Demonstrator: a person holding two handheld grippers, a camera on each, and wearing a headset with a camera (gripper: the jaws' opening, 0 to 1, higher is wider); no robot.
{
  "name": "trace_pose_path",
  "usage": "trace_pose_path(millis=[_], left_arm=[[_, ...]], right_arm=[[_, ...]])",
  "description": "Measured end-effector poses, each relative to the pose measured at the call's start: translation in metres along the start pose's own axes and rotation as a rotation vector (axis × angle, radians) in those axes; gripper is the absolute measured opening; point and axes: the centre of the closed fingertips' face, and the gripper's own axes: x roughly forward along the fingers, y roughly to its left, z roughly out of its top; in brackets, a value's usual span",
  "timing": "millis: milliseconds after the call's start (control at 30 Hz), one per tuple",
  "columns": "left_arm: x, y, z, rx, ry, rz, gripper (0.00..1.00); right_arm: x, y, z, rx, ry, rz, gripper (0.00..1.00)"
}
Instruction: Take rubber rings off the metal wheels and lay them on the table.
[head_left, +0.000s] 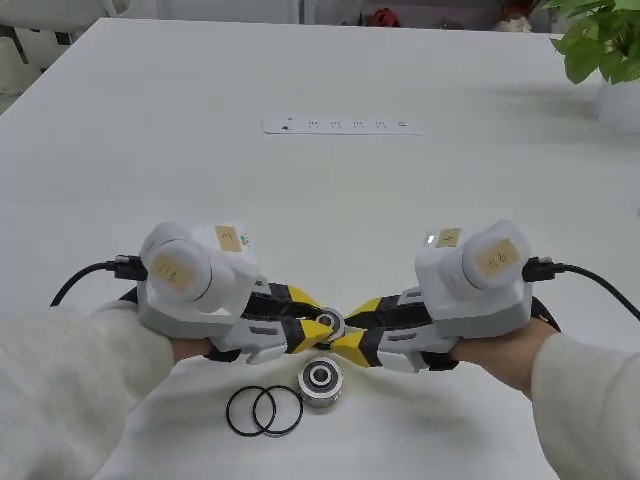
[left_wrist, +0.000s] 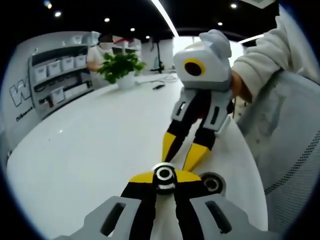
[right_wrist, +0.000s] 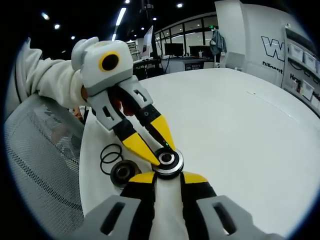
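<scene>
Two sets of jaws meet on one small metal wheel (head_left: 330, 323), apparently held clear of the bench (head_left: 420, 200). The left gripper (right_wrist: 159, 148) is clenched on it from one side. The right gripper (left_wrist: 183, 159) has its yellow tips straddling the same wheel, but I cannot tell whether they bite.

The dark band on the wheel's rim looks like its rubber ring (right_wrist: 179, 165). It should be thin, soft and stretchy on a hard, slick hub, so I would pinch it at the edge and roll it off rather than drag it.

Just below, a second wheel (head_left: 320, 381) lies on the bench. Just beside it are two loose rubber rings (head_left: 264, 410), overlapping each other. Farther off are a power strip (head_left: 340, 126) and a potted plant (head_left: 600, 45).
</scene>
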Motion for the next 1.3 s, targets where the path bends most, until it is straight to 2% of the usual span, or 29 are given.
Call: trace_pose_path(millis=[600, 733, 833, 900, 1033, 1300], left_arm=[[-0.0006, 0.0008, -0.0010, -0.009, -0.004, 0.008, 0.13], [-0.0006, 0.0010, -0.0012, -0.005, -0.005, 0.007, 0.13], [-0.0004, 0.0011, -0.0016, -0.007, -0.008, 0.006, 0.13], [-0.0001, 0.0009, -0.0013, -0.006, -0.009, 0.006, 0.13], [0.0000, 0.0005, -0.0010, -0.006, -0.010, 0.005, 0.13], [-0.0001, 0.0006, -0.0007, -0.007, -0.012, 0.006, 0.13]], right_arm=[[0.0005, 0.0031, -0.0026, -0.007, 0.017, 0.013, 0.09], [0.0007, 0.0045, -0.0024, -0.034, 0.016, 0.006, 0.09], [0.0005, 0.0010, -0.0002, -0.036, 0.003, -0.009, 0.18], [0.0031, 0.0010, 0.0063, -0.003, -0.036, -0.008, 0.27], [0.0077, 0.0013, 0.0028, -0.066, -0.016, -0.024, 0.23], [0.0057, 0.0021, 0.0041, -0.038, -0.024, -0.002, 0.19]])
